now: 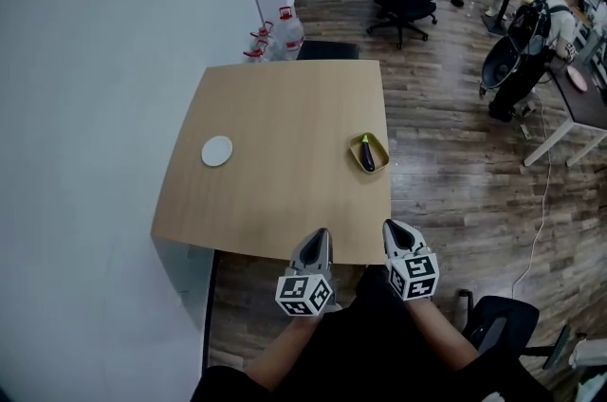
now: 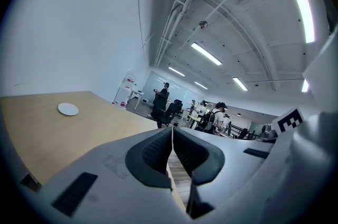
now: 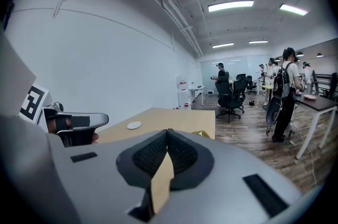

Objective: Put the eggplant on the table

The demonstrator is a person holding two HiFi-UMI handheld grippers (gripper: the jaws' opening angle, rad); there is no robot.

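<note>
Eggplant (image 1: 367, 154) lies flat in a small yellow-green tray (image 1: 379, 148) that sits on the wooden table (image 1: 285, 116) close to its right edge, so the job is to lift it out of the tray and lay it on the bare tabletop. Neither tool is at it yet: the right gripper (image 1: 395, 231) hovers over the near edge of the table with its jaws pressed together on nothing, and the left gripper (image 1: 321, 239), just beside it, is likewise clenched and empty. To do this step well, I judge the right gripper, being the nearer, should spread its jaws before coming down, line them across the eggplant's narrow width about mid-length, and close gently. The tray looks light and shallow, so a straight upward lift would help keep it from dragging along, and the left gripper could steady its rim if it does. The eggplant is dark purple, slim and elongated, with a small green cap at the far end; its skin looks smooth and probably slick, so a grip near the tapered ends may slip. The tabletop is pale matte wood with rounded corners; a small white disc (image 1: 217, 151) lies well apart toward its left side.
</note>
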